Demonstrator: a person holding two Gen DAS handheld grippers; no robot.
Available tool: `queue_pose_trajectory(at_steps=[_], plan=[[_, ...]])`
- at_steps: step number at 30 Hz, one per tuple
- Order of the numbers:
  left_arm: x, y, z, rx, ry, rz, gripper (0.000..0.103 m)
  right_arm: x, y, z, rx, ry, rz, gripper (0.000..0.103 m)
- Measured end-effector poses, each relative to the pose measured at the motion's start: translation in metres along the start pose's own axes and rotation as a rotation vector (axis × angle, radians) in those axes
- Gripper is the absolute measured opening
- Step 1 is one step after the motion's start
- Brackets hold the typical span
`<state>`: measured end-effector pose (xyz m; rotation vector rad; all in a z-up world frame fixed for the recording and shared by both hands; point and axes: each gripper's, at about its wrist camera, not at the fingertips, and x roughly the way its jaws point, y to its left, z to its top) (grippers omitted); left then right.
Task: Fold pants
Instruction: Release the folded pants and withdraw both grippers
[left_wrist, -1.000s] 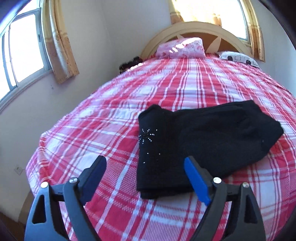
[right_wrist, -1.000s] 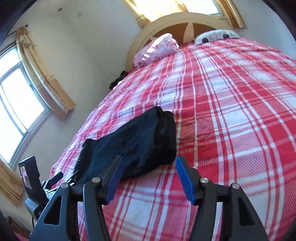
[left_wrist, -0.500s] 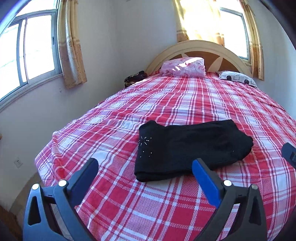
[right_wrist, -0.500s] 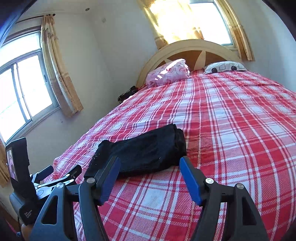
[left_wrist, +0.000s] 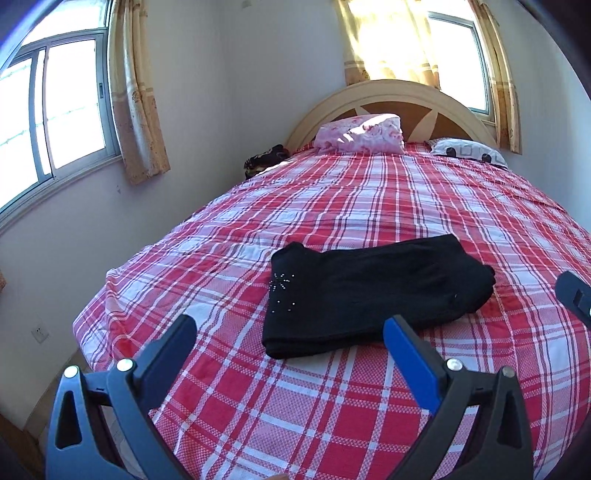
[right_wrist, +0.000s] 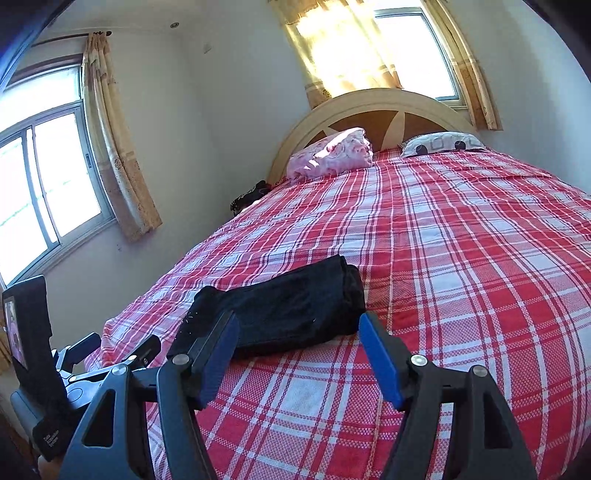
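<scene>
Black pants (left_wrist: 369, 291) lie folded in a flat bundle on the red plaid bed (left_wrist: 332, 398), with a small sparkly star pattern at their left end. My left gripper (left_wrist: 290, 323) hovers open in front of the bundle's near edge, its pads holding nothing. In the right wrist view the pants (right_wrist: 295, 295) lie just beyond my right gripper (right_wrist: 297, 318), which is also open and apart from the cloth. The right gripper (left_wrist: 574, 295) peeks in at the left view's right edge. The left gripper (right_wrist: 110, 358) shows low at the right view's left side.
A pink pillow (left_wrist: 360, 133) and a white patterned pillow (left_wrist: 469, 151) rest against the arched headboard (left_wrist: 388, 92). A dark bundle (left_wrist: 266, 160) sits at the bed's far left edge. The curtained window wall (left_wrist: 66, 110) runs close along the bed's left side.
Both grippers have drawn back and up from the pants, so more of the bed and room shows. Both pairs of jaws stand a little wider. The folded pants have not moved.
</scene>
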<state>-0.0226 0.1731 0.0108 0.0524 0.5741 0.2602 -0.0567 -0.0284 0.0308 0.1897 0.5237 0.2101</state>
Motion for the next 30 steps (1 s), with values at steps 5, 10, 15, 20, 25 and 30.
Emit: queue_pose_trajectory(at_steps=[5, 10, 15, 20, 25, 30], plan=[[0.0, -0.0008, -0.0001, 0.003, 0.001, 0.0, 0.103, 0.0007, -0.0012, -0.0003, 0.005, 0.004, -0.008, 0.069], [0.0009, -0.0033, -0.0004, 0.007, 0.007, 0.011, 0.103, 0.002, -0.003, -0.0019, 0.011, 0.012, -0.013, 0.069], [0.0018, -0.006, -0.0003, 0.019, 0.015, 0.019, 0.103, 0.0016, -0.0037, -0.0033, 0.014, 0.015, -0.018, 0.069], [0.0012, -0.0077, 0.0004, 0.026, 0.013, 0.016, 0.103, 0.0011, -0.0049, -0.0045, 0.016, 0.016, -0.026, 0.069], [-0.0025, -0.0079, 0.0007, 0.024, -0.01, -0.034, 0.103, -0.001, -0.0072, -0.006, 0.024, 0.014, -0.036, 0.069], [0.0005, -0.0069, 0.0019, 0.014, 0.01, -0.034, 0.103, -0.0013, -0.0098, -0.0057, 0.033, 0.018, -0.038, 0.069]])
